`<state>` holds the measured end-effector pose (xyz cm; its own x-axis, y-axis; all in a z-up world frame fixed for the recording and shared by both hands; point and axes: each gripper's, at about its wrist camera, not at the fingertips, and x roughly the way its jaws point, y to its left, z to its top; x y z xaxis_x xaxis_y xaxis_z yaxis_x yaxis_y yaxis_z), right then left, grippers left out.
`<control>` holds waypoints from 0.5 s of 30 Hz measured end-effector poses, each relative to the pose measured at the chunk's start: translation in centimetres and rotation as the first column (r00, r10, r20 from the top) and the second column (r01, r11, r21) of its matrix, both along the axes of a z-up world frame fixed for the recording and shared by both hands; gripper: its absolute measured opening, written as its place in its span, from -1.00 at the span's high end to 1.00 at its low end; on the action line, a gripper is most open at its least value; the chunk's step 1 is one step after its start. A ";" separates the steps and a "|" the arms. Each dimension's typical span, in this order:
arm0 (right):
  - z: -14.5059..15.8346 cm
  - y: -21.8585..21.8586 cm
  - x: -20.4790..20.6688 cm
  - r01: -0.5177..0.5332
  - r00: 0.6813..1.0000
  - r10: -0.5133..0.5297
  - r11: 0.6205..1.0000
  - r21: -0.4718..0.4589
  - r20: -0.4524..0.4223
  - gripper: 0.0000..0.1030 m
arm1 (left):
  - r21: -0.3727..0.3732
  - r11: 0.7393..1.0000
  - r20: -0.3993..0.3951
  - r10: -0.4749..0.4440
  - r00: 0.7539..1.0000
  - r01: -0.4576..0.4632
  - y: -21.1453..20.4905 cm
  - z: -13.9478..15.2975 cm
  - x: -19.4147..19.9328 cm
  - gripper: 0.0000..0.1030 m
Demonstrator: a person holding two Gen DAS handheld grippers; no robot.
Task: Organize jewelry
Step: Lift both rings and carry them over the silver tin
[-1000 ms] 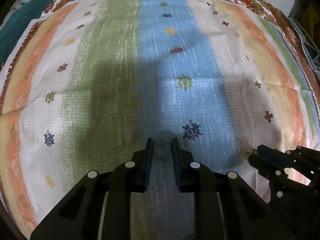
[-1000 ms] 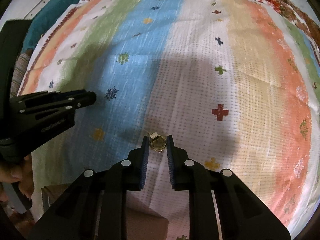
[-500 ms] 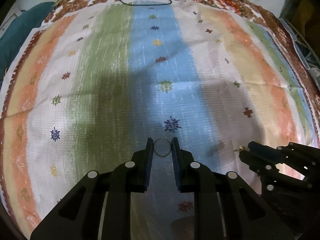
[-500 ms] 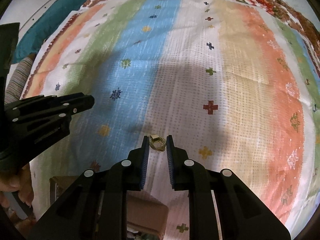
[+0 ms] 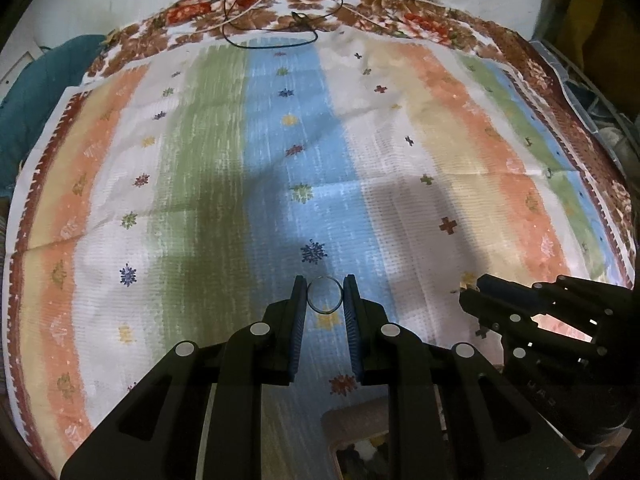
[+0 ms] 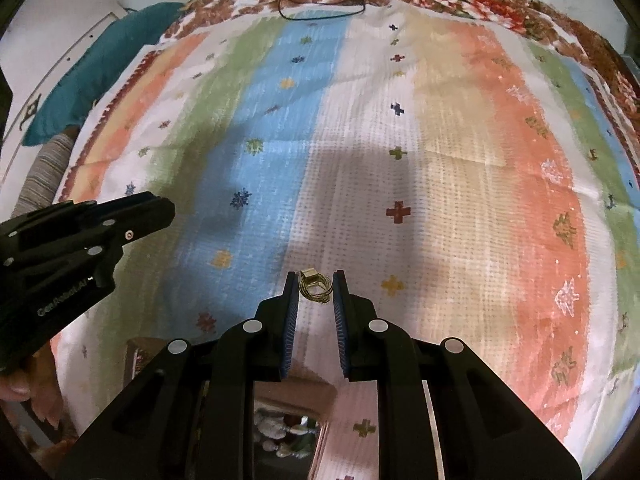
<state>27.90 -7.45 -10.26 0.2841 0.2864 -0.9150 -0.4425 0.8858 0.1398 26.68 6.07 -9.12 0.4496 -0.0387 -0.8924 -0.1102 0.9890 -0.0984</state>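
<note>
- The left gripper [image 5: 324, 295] was clamped on a thin ring [image 5: 324, 295], a plain dark wire hoop pinched edge-on right at the fingertips, one pad on each side of its rim.
- The right gripper [image 6: 315, 290] was clamped on a gold ring [image 6: 315, 291] that looked like several thin bands bunched together with a small square setting on top, also held right out at the tips.
- Both were up off the striped cloth [image 5: 200, 168] that lay below and ahead of the grippers, so neither ring was resting on anything.
- My read on handling: both would weigh next to nothing, so weight wasn't the issue. They're hard, smooth metal and round, which I'd guess makes them want to squirt out or pivot between the pads.
- The thin hoop looked like the riskier one. So little metal touched the pads that a small twist could've flipped it flat or popped it free, and a hard squeeze might bend wire that fine.
- The gold one probably gave more to bite on because of the stacked bands. I'd grip across the bands, not on the setting, since that's likely the delicate bit.
- An open box [image 6: 288, 436] with pale little pieces inside sat below and behind the right gripper's fingers, near its bottom edge. Looked like the likely home for the rings, but that's my guess.
- If either dropped on that busy patterned cloth, finding it again would've been a pain.
</note>
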 end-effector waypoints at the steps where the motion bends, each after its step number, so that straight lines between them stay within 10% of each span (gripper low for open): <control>1: 0.2 0.0 -0.2 -0.001 1.000 0.001 1.000 0.000 0.007 0.64 | 0.001 1.000 0.000 0.000 1.000 0.000 0.0 0.1 -0.1 0.65; 15: 2.8 -0.7 -2.7 0.011 0.995 -0.009 1.000 -0.014 0.099 0.64 | 0.022 1.000 0.062 -0.019 0.998 0.018 -1.0 2.7 -2.8 0.65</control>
